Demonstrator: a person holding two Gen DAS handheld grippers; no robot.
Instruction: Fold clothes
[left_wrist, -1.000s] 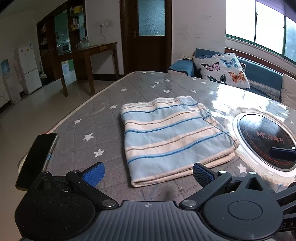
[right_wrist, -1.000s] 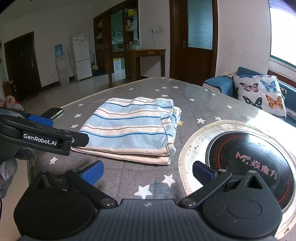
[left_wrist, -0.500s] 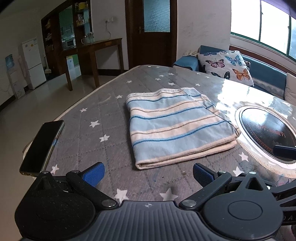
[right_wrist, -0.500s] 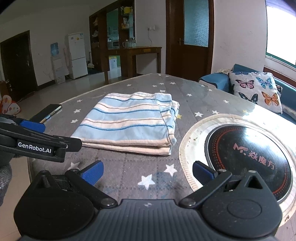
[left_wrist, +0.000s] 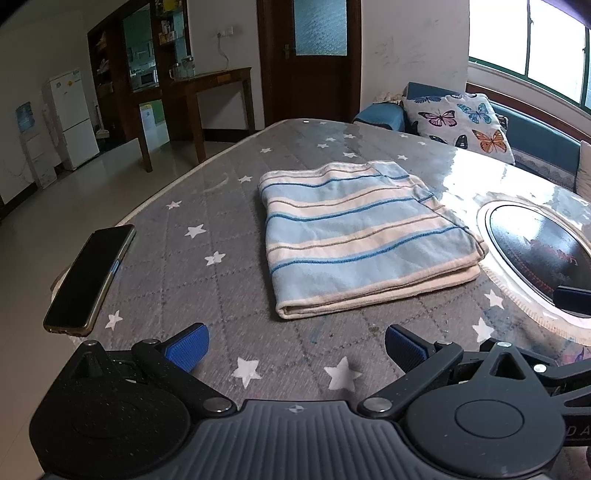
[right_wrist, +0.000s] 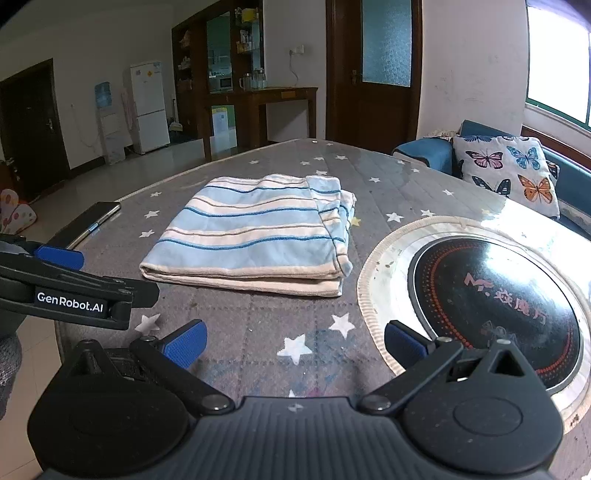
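- The striped blue-and-cream garment (left_wrist: 364, 236) lies folded on the table (left_wrist: 221, 280); folding is judged nearly complete.
- Both left gripper (left_wrist: 295, 345) and right gripper (right_wrist: 295, 345) are held short of it, jaws apart, empty.
- A further fold would require its near edge to be gripped.

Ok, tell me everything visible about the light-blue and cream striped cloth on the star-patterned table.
The light-blue and cream striped cloth looks like soft terry, with thin darker blue and tan lines. It is folded into a flat rectangle of several layers, with a rounded fold along its near edge and cream hems stacked at one side. It lies on the grey star-patterned table cover, between the black smartphone and the round black inset cooktop. Neither open gripper touches it.
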